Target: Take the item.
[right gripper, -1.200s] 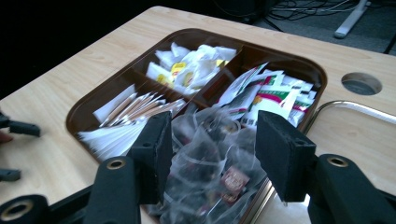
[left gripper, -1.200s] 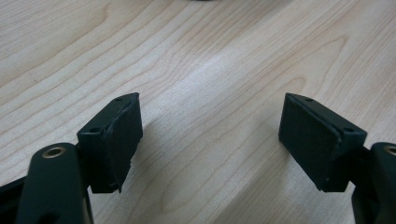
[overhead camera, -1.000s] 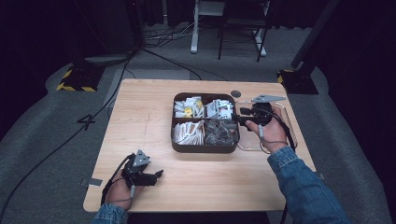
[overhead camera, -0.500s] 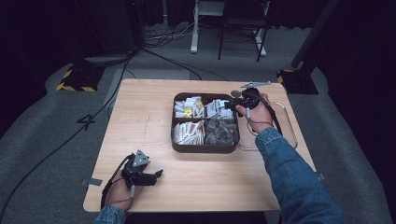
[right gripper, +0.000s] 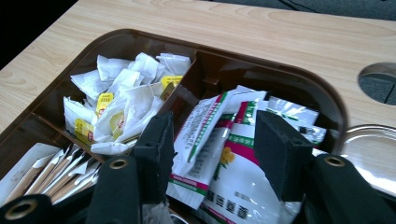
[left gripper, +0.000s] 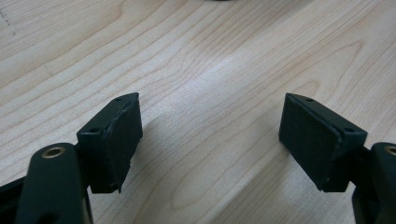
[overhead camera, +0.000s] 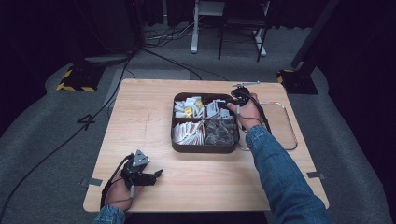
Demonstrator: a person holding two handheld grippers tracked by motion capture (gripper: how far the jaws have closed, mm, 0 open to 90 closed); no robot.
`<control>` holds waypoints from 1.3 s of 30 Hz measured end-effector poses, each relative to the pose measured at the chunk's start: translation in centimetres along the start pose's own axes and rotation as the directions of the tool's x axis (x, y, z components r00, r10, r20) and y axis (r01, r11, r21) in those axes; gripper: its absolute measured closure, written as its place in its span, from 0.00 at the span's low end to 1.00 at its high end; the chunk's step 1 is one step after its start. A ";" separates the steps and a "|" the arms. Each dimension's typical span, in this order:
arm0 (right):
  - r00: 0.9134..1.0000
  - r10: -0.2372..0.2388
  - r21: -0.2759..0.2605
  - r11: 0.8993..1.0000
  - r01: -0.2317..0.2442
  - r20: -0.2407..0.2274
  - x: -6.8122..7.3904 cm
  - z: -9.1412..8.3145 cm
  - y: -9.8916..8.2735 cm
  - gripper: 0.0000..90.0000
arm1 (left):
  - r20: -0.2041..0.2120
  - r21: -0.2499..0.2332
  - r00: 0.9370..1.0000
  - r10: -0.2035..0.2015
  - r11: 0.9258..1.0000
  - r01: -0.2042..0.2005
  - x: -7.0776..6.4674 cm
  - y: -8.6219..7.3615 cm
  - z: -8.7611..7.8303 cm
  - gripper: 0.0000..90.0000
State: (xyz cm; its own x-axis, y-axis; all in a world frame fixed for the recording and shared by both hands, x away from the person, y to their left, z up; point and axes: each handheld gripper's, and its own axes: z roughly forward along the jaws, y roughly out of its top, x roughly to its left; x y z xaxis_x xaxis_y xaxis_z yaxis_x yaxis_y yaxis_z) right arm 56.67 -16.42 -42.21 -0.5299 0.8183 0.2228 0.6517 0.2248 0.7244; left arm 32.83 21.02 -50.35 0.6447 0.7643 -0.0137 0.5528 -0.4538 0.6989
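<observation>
From the right gripper view I see printed sachets (right gripper: 224,154) between my right gripper's (right gripper: 212,154) parted jaws, in the brown tray's (overhead camera: 205,147) far right compartment. My left gripper (left gripper: 210,140), spread and empty, hovers over the table's (overhead camera: 144,121) near-left corner.

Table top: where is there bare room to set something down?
The wood left of the brown tray, up to the table's left edge, is bare, as is the front strip between the left gripper and the sleeve. Crowded: the tray itself and the clear tray beside it.
</observation>
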 end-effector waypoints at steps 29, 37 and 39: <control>1.000 0.024 0.101 0.995 -0.024 0.001 2.8 4.8 0.1 0.71 | 0.000 0.000 1.000 -0.001 1.000 0.001 0.0 0.0 0.0 0.25; 0.999 0.033 0.120 0.992 -0.036 0.021 2.7 5.2 0.1 0.94 | 0.000 0.000 1.000 -0.001 1.000 0.001 0.0 0.0 0.0 0.25; 0.999 0.033 0.108 0.993 -0.037 0.041 2.8 4.7 0.3 0.96 | 0.000 0.000 1.000 -0.001 1.000 0.001 0.0 0.0 0.0 0.25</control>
State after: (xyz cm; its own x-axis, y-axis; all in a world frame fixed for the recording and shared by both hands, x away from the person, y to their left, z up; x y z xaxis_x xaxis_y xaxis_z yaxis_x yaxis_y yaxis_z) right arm 57.96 -11.58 -44.41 -0.4855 0.8461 0.2198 0.7257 0.2499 0.6410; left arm 32.83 21.02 -50.35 0.6443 0.7647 -0.0144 0.5534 -0.4531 0.6989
